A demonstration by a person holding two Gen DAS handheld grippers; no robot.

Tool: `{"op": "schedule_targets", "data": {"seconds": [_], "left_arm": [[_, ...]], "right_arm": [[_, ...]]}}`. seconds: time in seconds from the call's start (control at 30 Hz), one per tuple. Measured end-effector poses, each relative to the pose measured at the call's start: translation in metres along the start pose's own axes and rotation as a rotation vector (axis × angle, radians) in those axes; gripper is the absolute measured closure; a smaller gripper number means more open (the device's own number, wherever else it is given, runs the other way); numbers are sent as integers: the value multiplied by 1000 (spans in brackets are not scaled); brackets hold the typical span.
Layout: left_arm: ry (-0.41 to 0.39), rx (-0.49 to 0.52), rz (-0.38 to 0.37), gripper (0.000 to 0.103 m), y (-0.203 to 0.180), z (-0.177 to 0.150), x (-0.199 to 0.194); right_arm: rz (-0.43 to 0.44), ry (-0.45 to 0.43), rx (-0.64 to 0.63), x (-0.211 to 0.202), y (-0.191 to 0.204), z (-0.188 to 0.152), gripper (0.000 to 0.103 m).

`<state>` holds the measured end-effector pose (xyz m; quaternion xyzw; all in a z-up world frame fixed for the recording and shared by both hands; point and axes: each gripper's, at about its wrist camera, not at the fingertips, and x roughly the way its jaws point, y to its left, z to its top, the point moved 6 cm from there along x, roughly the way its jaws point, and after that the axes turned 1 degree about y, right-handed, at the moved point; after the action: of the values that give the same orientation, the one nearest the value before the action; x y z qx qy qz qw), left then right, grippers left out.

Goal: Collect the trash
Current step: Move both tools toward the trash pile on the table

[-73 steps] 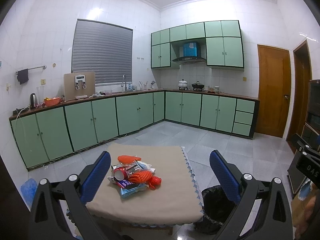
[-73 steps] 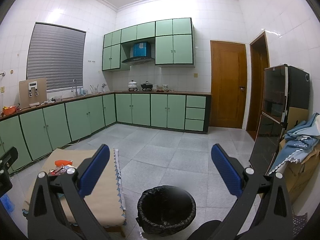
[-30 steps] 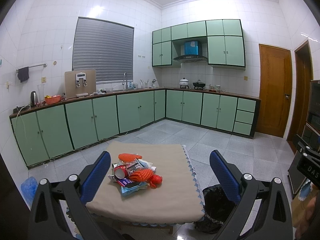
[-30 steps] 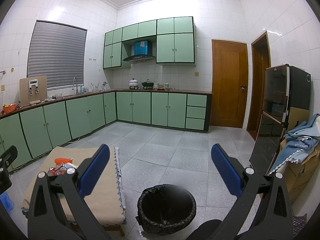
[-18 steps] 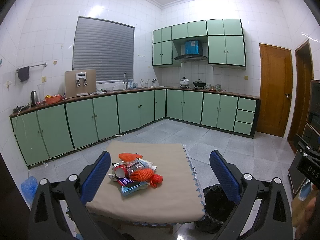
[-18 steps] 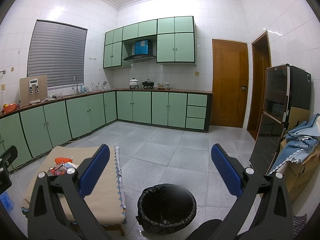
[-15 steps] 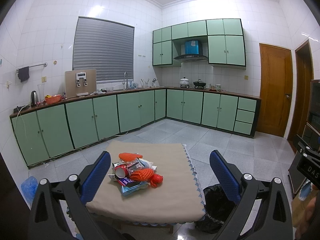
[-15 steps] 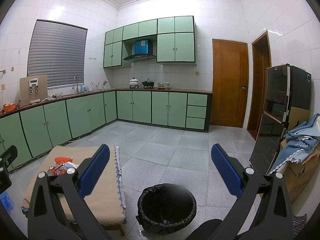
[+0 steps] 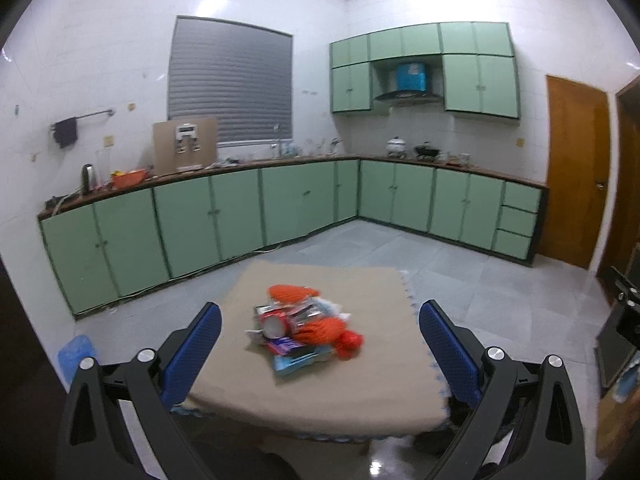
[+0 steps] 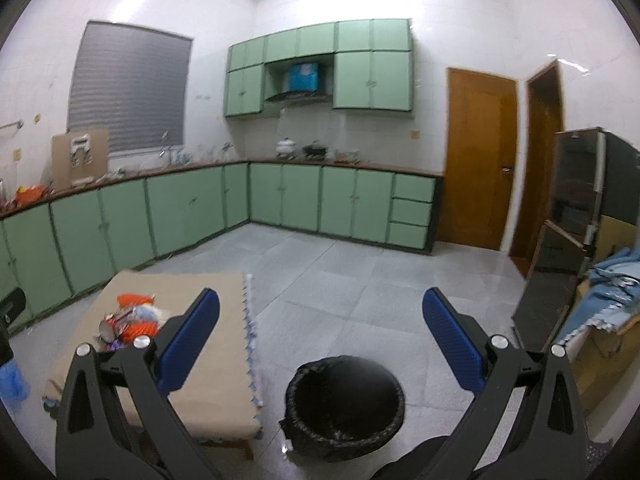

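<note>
A pile of trash (image 9: 304,328) lies on a low table with a beige cloth (image 9: 360,392): orange net bags, a red can, wrappers, a light blue packet. My left gripper (image 9: 320,316) is open and empty, held above the table's near side, with the pile between its blue fingers in view. The pile also shows in the right wrist view (image 10: 128,320). My right gripper (image 10: 320,308) is open and empty, held above a bin lined with a black bag (image 10: 344,400) that stands on the floor right of the table.
Green kitchen cabinets (image 9: 240,216) run along the back and left walls. A black fridge (image 10: 576,232) and a box with blue cloth (image 10: 612,292) stand at the right. Brown doors (image 10: 480,160) are at the back right. Grey tiled floor (image 10: 340,276) lies beyond the table.
Both grippers have tilted down and moved closer to the table and bin. Both stay open and empty. The trash pile has not moved.
</note>
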<state>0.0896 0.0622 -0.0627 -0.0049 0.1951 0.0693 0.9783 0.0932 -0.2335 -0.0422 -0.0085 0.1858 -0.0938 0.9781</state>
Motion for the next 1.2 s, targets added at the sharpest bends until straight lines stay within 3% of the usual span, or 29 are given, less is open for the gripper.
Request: {"op": "schedule_targets", "data": {"seconds": [0.33,0.4,0.83,1.2], "left_arm": [[126,-57,69,6,68,-42,72],[136,-65,63,6,73,-45,89],[236,-69,29,6,54,-56,243],[326,-60,46,12,47,-83,328]], "right_arm": [[310,190,-113,87,105,-29,5],[340,209,-141,102,128,-32,5],[349,252,-217,203,165,-53,5],[393,276,-214,298,193,-62,5]]}}
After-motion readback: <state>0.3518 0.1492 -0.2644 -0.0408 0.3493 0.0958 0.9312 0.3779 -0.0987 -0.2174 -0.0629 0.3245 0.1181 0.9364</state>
